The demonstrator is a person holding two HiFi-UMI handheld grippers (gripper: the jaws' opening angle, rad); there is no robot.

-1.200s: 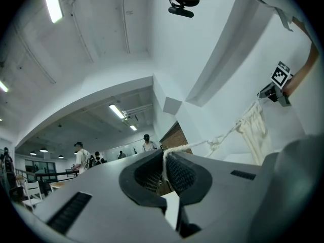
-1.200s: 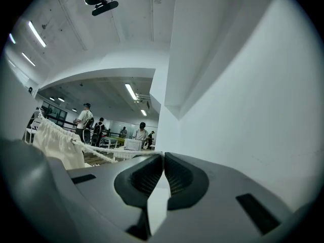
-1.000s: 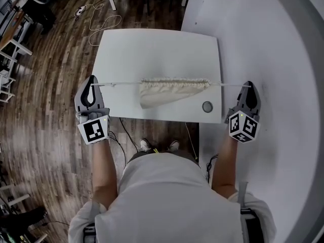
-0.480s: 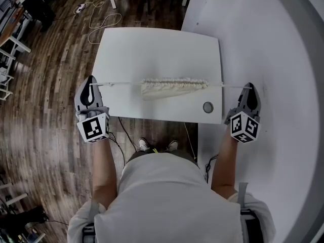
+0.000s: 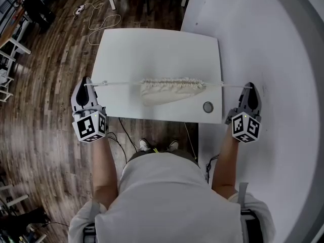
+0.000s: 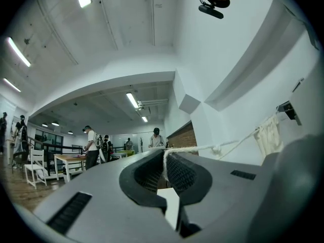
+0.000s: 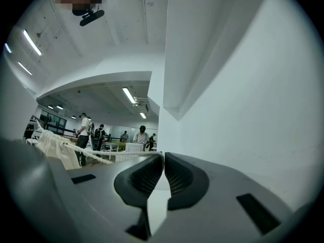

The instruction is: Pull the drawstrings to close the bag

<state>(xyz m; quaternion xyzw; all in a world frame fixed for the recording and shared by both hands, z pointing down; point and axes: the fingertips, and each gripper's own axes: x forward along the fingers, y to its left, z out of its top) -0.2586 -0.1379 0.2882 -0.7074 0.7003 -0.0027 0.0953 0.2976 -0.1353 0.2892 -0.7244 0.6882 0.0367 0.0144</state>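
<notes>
The cream drawstring bag (image 5: 171, 89) lies in the middle of the white table (image 5: 157, 49), its mouth gathered into a tight ruffled band. A white drawstring (image 5: 119, 83) runs taut from the bag's left end to my left gripper (image 5: 86, 84), which is shut on it off the table's left edge. The right drawstring (image 5: 230, 85) stretches to my right gripper (image 5: 249, 88), shut on its end beyond the right edge. In the left gripper view the cord (image 6: 217, 147) leaves the pinched jaws (image 6: 165, 161) toward the bag (image 6: 268, 135). The right gripper view shows its cord (image 7: 96, 156) leading to the bag (image 7: 53, 147).
A round grey grommet (image 5: 208, 107) sits near the table's front right corner. Wooden floor (image 5: 45, 85) lies to the left, a white curved surface (image 5: 273, 49) to the right. Cables (image 5: 104, 22) trail on the floor behind the table. People stand far off in the room (image 6: 92, 146).
My left gripper has moved a little further left, away from the table. The bag's hanging body has drawn up closer under the gathered band. The right gripper has barely moved.
</notes>
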